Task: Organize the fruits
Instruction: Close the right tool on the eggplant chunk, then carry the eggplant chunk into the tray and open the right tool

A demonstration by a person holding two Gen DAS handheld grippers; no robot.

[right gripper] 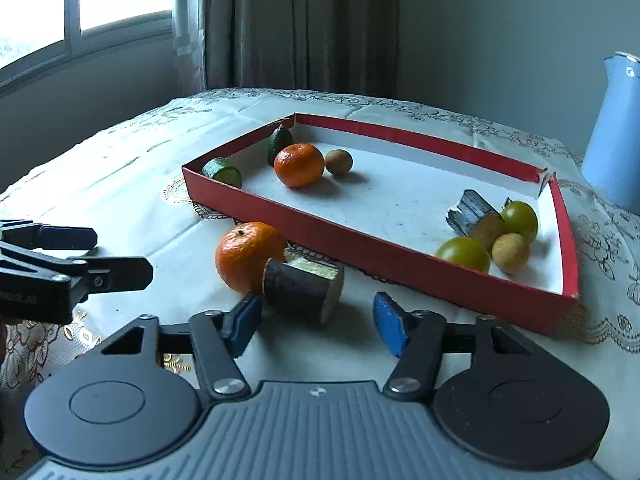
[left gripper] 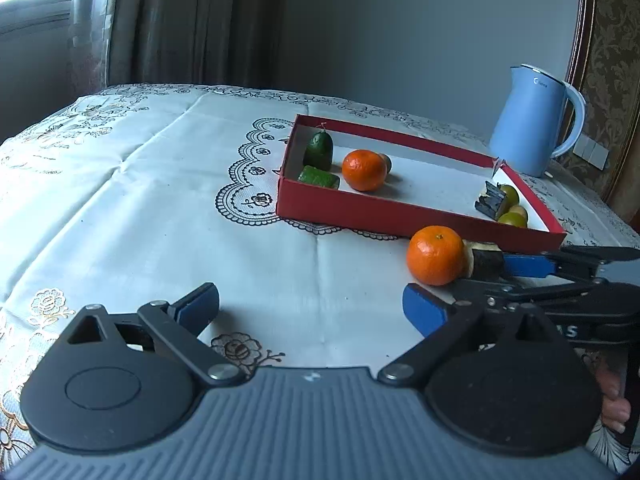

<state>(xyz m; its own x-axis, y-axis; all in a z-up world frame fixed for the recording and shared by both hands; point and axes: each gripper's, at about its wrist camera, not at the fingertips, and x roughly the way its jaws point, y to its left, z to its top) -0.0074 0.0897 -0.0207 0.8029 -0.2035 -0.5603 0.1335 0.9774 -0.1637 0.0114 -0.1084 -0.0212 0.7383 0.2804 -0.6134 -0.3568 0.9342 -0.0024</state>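
Observation:
A dark cut stalk piece (right gripper: 300,288) lies on the tablecloth beside a loose mandarin (right gripper: 250,256), just in front of the red box (right gripper: 400,256). My right gripper (right gripper: 316,316) is open around the stalk piece. Its left pad sits close to the piece's dark end, while the right pad stands clear of the cut end. My left gripper (left gripper: 310,304) is wide open over bare cloth, to the left of the mandarin (left gripper: 436,255), with nothing between its fingers. Inside the box lie a second mandarin (right gripper: 299,165), an avocado (right gripper: 280,140) and a cucumber piece (right gripper: 222,172).
At the box's right end lie another dark stalk piece (right gripper: 472,216), two green fruits (right gripper: 520,220) and a small brown fruit (right gripper: 511,253). Another small brown fruit (right gripper: 339,162) lies by the boxed mandarin. A blue kettle (left gripper: 532,120) stands behind the box at the right.

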